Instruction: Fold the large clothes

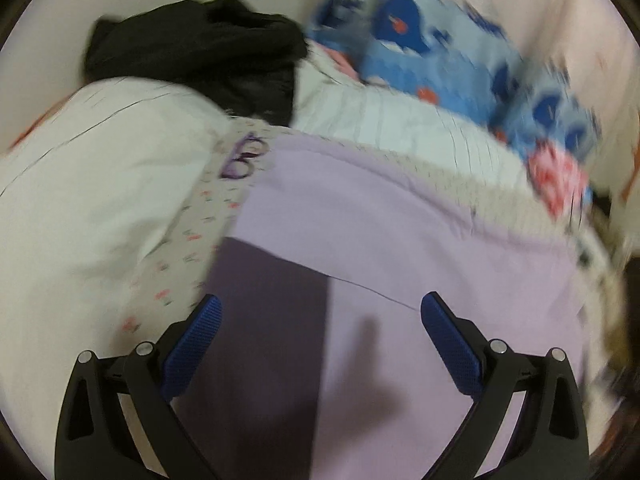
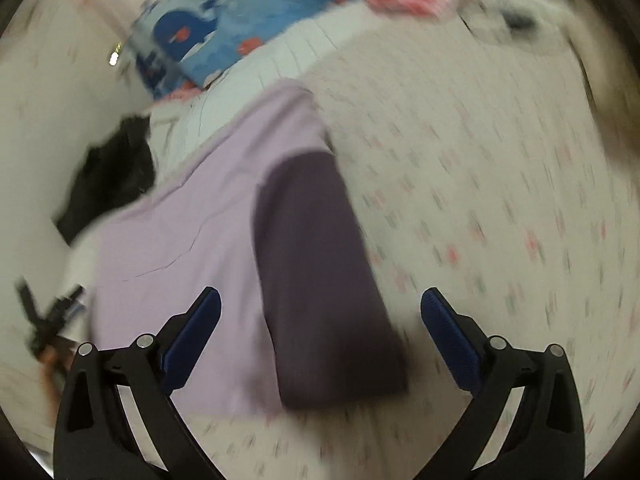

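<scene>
I've both grippers — left (image 1: 320,312) and right (image 2: 320,308) — spread and empty over the lilac shirt (image 1: 400,220) lying on the bed (image 2: 480,200), and a shallow pinch could snag the sheet too.

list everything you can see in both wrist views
lilac garment: 1, pale lilac, spread flat on the bed
dark purple sleeve: 1, folded over the lilac garment
bedsheet: 1, cream with small pink and green print, under the garment
white cloth: 1, bunched left of the garment
black garment: 1, heaped at the far side
whale-print fabric: 1, blue, far side
pink item: 1, too blurred to identify
left gripper: black with blue pads, jaws open over the garment
right gripper: same, jaws open over the sleeve
</scene>
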Demonstrator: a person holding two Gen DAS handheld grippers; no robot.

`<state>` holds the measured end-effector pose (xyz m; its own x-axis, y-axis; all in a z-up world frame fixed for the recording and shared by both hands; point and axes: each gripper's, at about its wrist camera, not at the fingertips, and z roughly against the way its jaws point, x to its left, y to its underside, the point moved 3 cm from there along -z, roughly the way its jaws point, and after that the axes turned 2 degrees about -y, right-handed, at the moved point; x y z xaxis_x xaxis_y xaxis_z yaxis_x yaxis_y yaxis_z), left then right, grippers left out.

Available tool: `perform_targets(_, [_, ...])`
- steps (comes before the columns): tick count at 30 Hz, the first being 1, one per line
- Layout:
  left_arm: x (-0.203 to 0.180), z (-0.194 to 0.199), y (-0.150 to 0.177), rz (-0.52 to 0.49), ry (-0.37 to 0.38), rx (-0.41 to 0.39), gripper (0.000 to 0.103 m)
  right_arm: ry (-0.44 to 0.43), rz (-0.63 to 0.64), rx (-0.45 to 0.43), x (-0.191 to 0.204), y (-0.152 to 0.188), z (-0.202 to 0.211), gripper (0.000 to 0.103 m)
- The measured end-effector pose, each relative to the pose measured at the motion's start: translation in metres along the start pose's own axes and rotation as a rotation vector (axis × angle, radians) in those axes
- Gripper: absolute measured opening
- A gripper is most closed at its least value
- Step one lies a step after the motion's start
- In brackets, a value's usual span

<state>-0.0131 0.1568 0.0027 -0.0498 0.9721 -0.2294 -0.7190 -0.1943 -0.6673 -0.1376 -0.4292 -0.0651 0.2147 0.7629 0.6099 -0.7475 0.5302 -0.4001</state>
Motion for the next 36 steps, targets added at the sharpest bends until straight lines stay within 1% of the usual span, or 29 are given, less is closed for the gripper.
perform_targets(2, [0.016,0.019,0.003,0.073,0.028,-0.013,0.096,-0.069,-0.075,0.052,-0.018,0.015,0.005,0.097])
perform_targets(4, [0.035,0.038,0.018,0.154,0.052,0.003,0.096,-0.106,-0.092,0.084,-0.022,0.027,0.006,0.097])
perform_targets(6, [0.046,0.045,0.035,0.198,0.075,0.048,0.096,-0.121,-0.091,0.114,-0.021,0.034,0.001,0.097])
perform_targets(9, [0.057,0.052,0.061,0.23,0.103,0.122,0.096,-0.154,-0.112,0.14,-0.016,0.039,-0.016,0.097])
perform_targets(11, [0.063,0.055,0.074,0.267,0.133,0.157,0.096,-0.149,-0.119,0.145,-0.015,0.039,-0.027,0.097])
perform_targets(12, [0.067,0.055,0.081,0.294,0.151,0.176,0.096,-0.132,-0.114,0.14,-0.012,0.038,-0.033,0.097])
perform_targets(15, [0.074,0.051,0.094,0.354,0.156,0.206,0.096,-0.145,-0.109,0.136,0.0,0.033,-0.043,0.097])
perform_targets(16, [0.074,0.049,0.098,0.361,0.16,0.217,0.096,-0.159,-0.123,0.116,0.004,0.031,-0.04,0.097])
perform_targets(17, [0.074,0.044,0.102,0.374,0.172,0.238,0.096,-0.196,-0.127,0.085,0.008,0.028,-0.034,0.097])
perform_targets(19, [0.071,0.031,0.111,0.389,0.191,0.27,0.096,-0.246,-0.126,0.063,0.008,0.026,-0.027,0.097])
perform_targets(21, [0.065,0.017,0.117,0.389,0.2,0.289,0.096,-0.226,-0.148,0.106,-0.003,0.029,-0.035,0.097])
perform_targets(23, [0.057,0.005,0.121,0.402,0.227,0.304,0.096,-0.221,-0.157,0.132,-0.012,0.032,-0.044,0.097])
perform_targets(26, [0.042,-0.011,0.12,0.394,0.253,0.294,0.096,-0.268,-0.156,0.111,-0.013,0.026,-0.043,0.097])
perform_targets(27, [0.039,-0.015,0.119,0.4,0.242,0.284,0.096,-0.306,-0.154,0.095,-0.012,0.024,-0.04,0.097])
perform_targets(28, [0.038,-0.016,0.118,0.417,0.238,0.272,0.096,-0.324,-0.153,0.081,-0.01,0.021,-0.038,0.097])
perform_targets(29, [0.039,-0.015,0.116,0.451,0.241,0.252,0.096,-0.332,-0.149,0.08,-0.01,0.02,-0.039,0.097])
perform_targets(31, [0.043,-0.016,0.114,0.507,0.248,0.226,0.096,-0.303,-0.14,0.108,-0.014,0.016,-0.049,0.097])
perform_targets(32, [0.046,-0.021,0.115,0.514,0.235,0.238,0.096,-0.283,-0.132,0.108,-0.015,0.015,-0.053,0.095])
perform_targets(33, [0.048,-0.028,0.116,0.512,0.218,0.262,0.096,-0.282,-0.134,0.097,-0.015,0.011,-0.052,0.093])
perform_targets(34, [0.049,-0.03,0.117,0.514,0.221,0.267,0.096,-0.292,-0.145,0.073,-0.013,0.009,-0.048,0.088])
perform_targets(35, [0.048,-0.029,0.117,0.513,0.229,0.256,0.096,-0.302,-0.152,0.041,-0.012,0.007,-0.044,0.075])
perform_targets(36, [0.046,-0.029,0.115,0.499,0.223,0.251,0.095,-0.302,-0.148,0.022,-0.012,0.004,-0.042,0.066])
